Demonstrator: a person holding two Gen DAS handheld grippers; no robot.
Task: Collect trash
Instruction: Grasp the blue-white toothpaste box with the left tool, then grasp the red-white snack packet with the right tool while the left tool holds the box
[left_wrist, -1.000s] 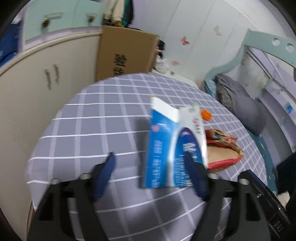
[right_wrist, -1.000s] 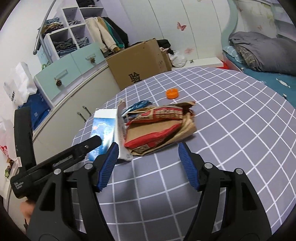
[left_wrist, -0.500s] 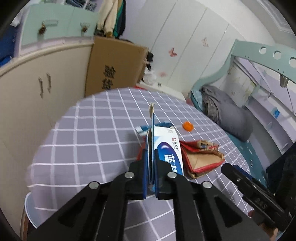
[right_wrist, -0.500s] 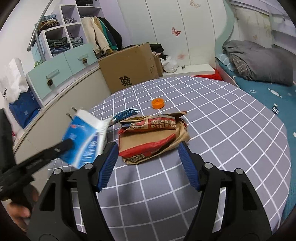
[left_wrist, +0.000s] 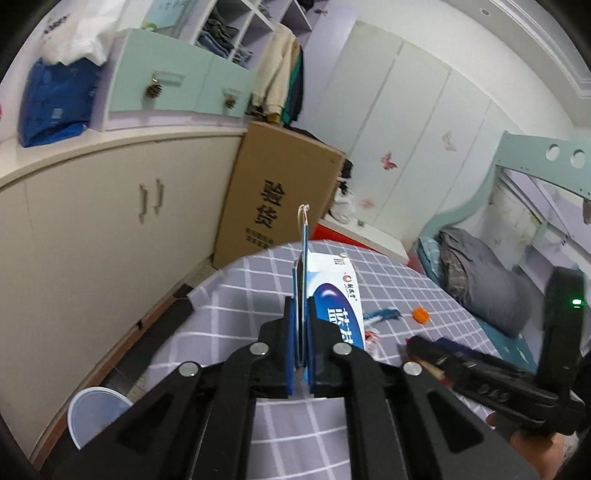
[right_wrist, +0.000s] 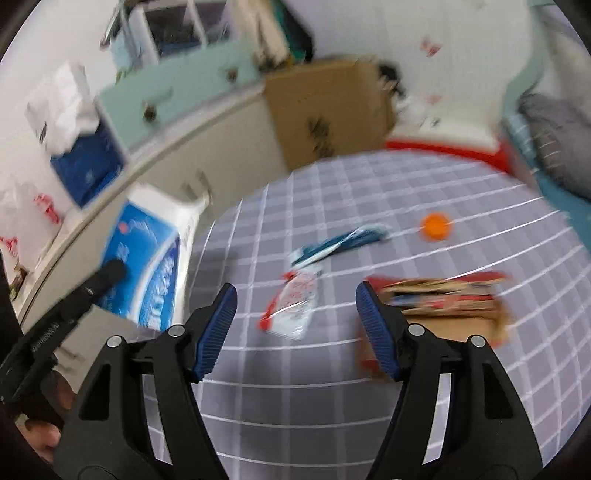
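**Blue carton lifted; loose trash left on the desk**

Left gripper (left_wrist: 303, 332): fingers clenched on the flattened blue-and-white carton (left_wrist: 334, 295), gripping one thin wall edge-on. The carton hung clear of the checked desk (left_wrist: 236, 306), out over its left rim. Below that rim, on the floor, stood a pale round bin (left_wrist: 94, 413).

Judgement: the step in hand was carrying the carton to the bin. The grip was on a single flap, so a slow swing would suit, with the carton held upright so the flap would not tear or slide out. Release only once squarely over the bin mouth.

Centre of the desk, right wrist view: a red-and-white wrapper (right_wrist: 293, 306) lay flat, ahead of the right gripper (right_wrist: 293, 321). Beyond it lay a blue wrapper (right_wrist: 340, 242), and an orange cap (right_wrist: 436, 227) sat further right.

Right gripper: fingers released, spread wide, nothing between them. The view was blurred. A brown-and-red paper bag (right_wrist: 443, 306) lay just beside the right finger, on the desk.

Judgement: the flat wrapper would need the fingers brought low and closed across its crumpled middle.
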